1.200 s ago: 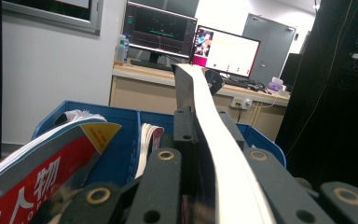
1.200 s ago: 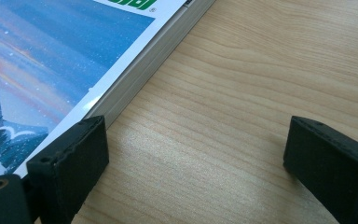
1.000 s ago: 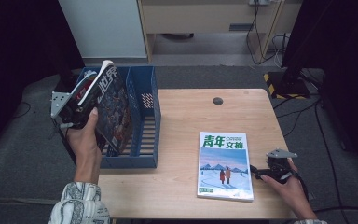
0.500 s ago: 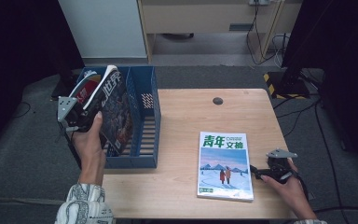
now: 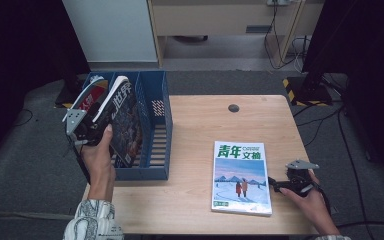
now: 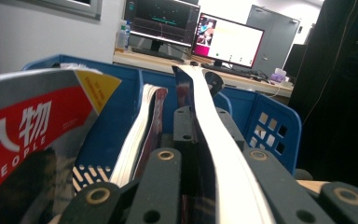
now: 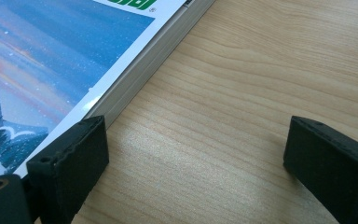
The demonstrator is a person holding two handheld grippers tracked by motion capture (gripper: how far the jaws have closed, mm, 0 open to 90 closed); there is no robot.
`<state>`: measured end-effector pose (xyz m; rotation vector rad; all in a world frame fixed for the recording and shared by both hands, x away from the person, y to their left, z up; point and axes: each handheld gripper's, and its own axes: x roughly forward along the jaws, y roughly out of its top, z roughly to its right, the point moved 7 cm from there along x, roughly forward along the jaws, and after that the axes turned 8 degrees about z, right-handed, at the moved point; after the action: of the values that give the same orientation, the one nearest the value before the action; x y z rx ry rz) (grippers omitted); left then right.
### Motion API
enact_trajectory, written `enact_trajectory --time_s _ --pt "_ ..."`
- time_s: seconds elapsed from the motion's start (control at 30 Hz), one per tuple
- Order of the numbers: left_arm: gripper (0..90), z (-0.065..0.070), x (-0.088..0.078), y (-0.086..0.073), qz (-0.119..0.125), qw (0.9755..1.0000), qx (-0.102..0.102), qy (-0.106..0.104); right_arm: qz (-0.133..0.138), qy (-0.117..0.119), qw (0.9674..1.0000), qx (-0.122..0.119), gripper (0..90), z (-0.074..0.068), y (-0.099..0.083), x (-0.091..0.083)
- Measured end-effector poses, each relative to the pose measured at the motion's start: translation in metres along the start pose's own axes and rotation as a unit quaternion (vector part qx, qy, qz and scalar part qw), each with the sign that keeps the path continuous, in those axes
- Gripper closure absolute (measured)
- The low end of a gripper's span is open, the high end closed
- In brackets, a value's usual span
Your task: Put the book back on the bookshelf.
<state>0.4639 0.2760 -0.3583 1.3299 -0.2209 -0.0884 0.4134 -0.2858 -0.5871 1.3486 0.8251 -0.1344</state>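
Note:
My left gripper [image 5: 99,120] is shut on the top edge of a dark-covered magazine [image 5: 126,127]. The magazine stands tilted with its lower part inside the blue file holder [image 5: 161,127], seemingly in the middle slot. In the left gripper view the white edge of this magazine [image 6: 214,140] runs between the jaws of the left gripper [image 6: 204,119]. A red "People" magazine [image 5: 90,99] [image 6: 28,126] leans in the leftmost slot. A green-titled magazine [image 5: 241,175] with a snow scene lies flat on the table. My right gripper [image 5: 278,185] [image 7: 196,149] rests open at its right edge, one pad [image 7: 74,154] beside the spine.
The wooden table [image 5: 205,120] has a small black round cap [image 5: 233,107] near its far edge. The file holder sits at the table's left end, its right slot empty. A black and yellow stand base [image 5: 300,85] sits on the floor at the far right.
My left hand has lowered the dark magazine deeper into the blue file holder. The right gripper and the green-titled magazine have stayed still.

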Motion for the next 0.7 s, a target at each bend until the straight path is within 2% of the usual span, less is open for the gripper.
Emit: enact_trajectory --time_s 0.7 --pt "81.9 0.003 0.004 -0.021 -0.010 0.9999 -0.006 0.003 0.000 -0.001 1.0000 0.002 6.8 0.000 0.000 0.000"
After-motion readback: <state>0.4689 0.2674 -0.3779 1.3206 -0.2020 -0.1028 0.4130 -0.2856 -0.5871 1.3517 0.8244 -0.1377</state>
